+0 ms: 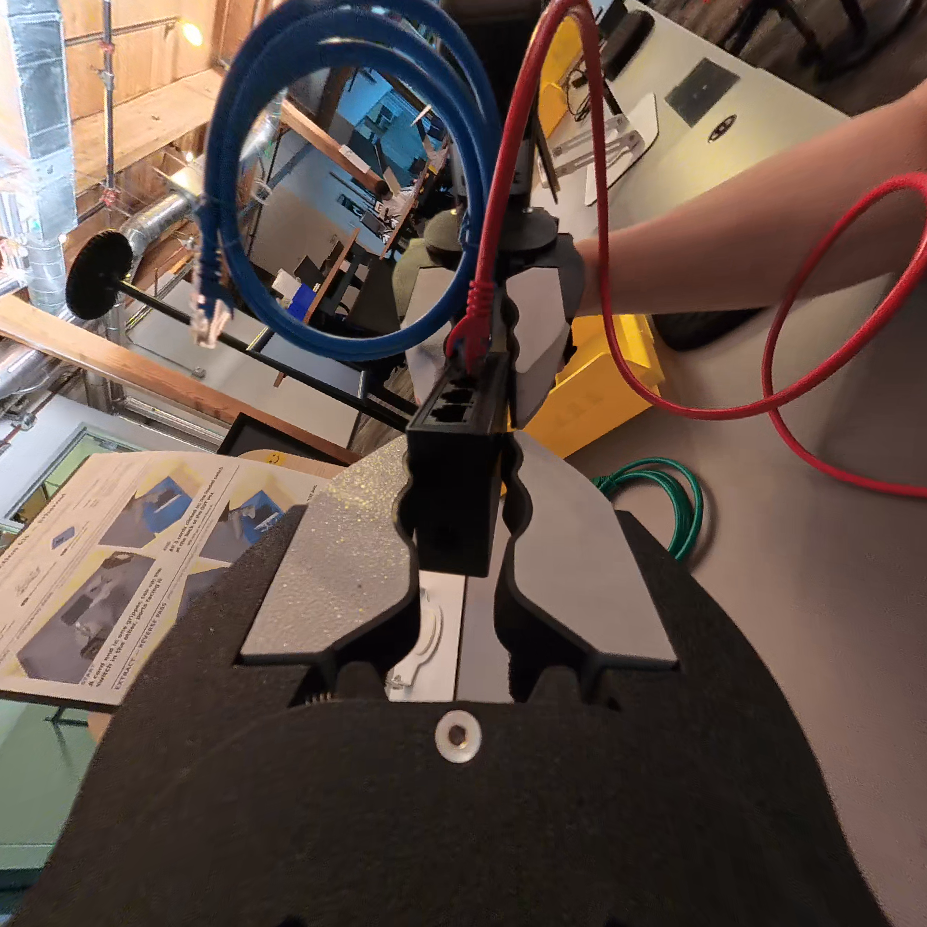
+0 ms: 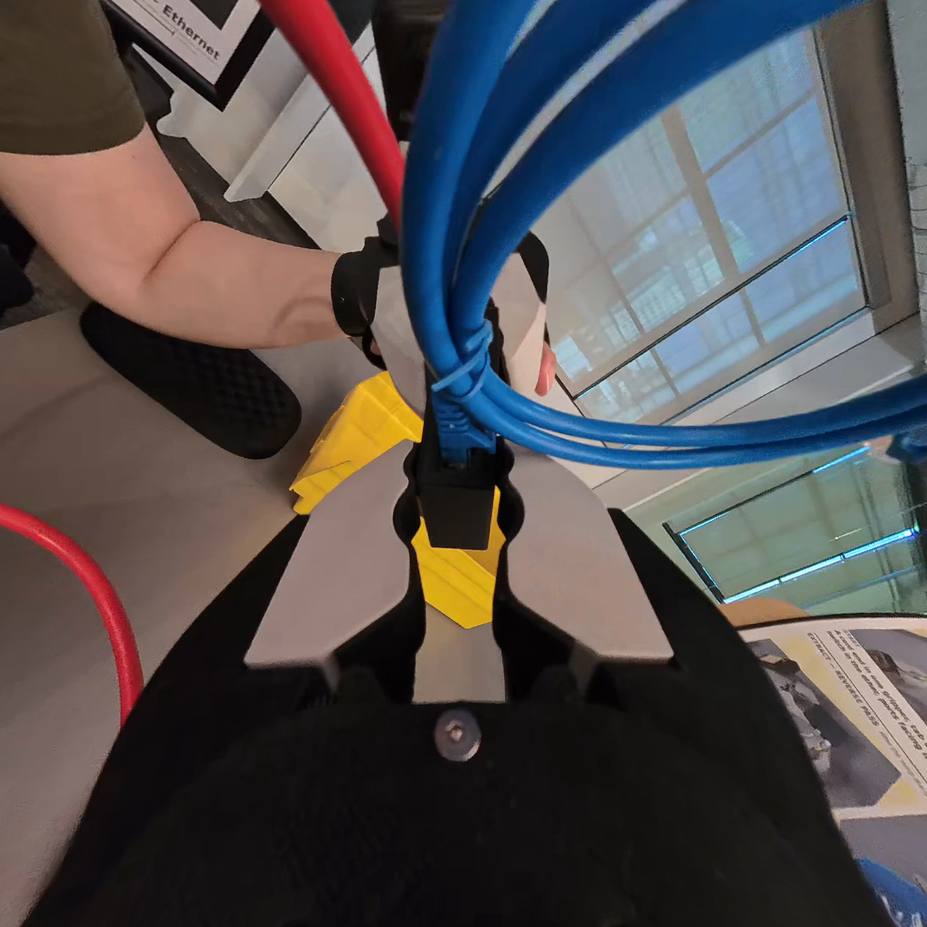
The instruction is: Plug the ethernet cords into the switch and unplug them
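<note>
My left gripper [image 1: 459, 451] is shut on the black switch [image 1: 451, 501], holding it above the table with its row of ports facing away. A red cord [image 1: 622, 351] has its plug [image 1: 479, 306] in a far port. A coiled blue cord [image 1: 236, 150] hangs above, with one loose plug [image 1: 208, 316]. In the right wrist view, my right gripper [image 2: 459, 451] straddles the switch's [image 2: 456, 511] other end, its jaws as narrow as the switch and touching its sides. The blue plug [image 2: 454, 431] sits in the port there. The red cord [image 2: 341, 75] runs behind the blue coil [image 2: 451, 200].
A grey table [image 1: 802, 652] lies below with a coiled green cord [image 1: 677, 501], a yellow bin [image 1: 597, 391] and a black textured pad [image 2: 190, 386]. A printed instruction sheet [image 1: 100, 552] stands at the left. A person's forearm [image 1: 752, 200] reaches in from the right. The tips of both grippers are at nearly the same place.
</note>
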The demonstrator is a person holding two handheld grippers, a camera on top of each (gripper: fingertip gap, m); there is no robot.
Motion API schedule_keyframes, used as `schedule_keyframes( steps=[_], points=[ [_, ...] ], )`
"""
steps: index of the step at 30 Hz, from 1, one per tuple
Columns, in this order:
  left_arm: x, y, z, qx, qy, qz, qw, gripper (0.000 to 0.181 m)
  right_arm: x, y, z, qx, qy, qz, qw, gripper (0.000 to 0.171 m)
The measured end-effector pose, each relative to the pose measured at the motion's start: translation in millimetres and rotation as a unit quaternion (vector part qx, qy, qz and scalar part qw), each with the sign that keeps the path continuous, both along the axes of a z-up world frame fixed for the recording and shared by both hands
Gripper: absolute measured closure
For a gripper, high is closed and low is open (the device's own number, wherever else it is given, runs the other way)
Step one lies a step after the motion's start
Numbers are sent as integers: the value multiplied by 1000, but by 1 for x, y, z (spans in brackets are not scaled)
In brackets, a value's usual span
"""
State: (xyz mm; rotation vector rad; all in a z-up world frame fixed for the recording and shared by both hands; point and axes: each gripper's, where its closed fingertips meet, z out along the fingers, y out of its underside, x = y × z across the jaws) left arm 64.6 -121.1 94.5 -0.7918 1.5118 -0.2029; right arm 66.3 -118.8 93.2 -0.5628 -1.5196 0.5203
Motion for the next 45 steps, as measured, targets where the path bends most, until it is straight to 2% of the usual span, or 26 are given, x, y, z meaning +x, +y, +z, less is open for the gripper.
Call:
schedule_keyframes(
  steps=[9,18,20,25,32,36,40,42,45],
  points=[
    [3,-8,-11,48,50,-4,998,152,0,-6,-11,15,-34,14,999,143],
    [6,-3,-15,42,49,-4,998,151,3,-4,-13,19,-53,0,998,143],
    [6,1,-15,42,48,6,998,146,4,-7,-10,21,-46,7,999,143],
    [11,-4,-16,29,39,-16,999,151,3,-14,-6,35,-41,13,998,143],
    [14,12,-7,68,37,56,995,152,8,-3,4,40,-13,-23,999,141],
    [12,28,-1,100,37,127,986,152,16,21,13,45,24,-86,995,130],
    [3,49,11,130,7,191,973,152,35,55,24,61,63,-182,980,136],
    [-2,56,19,153,-10,218,964,152,55,83,32,45,81,-263,960,137],
    [-9,63,28,180,-26,254,950,152,103,126,45,-1,124,-407,905,137]
  ],
)
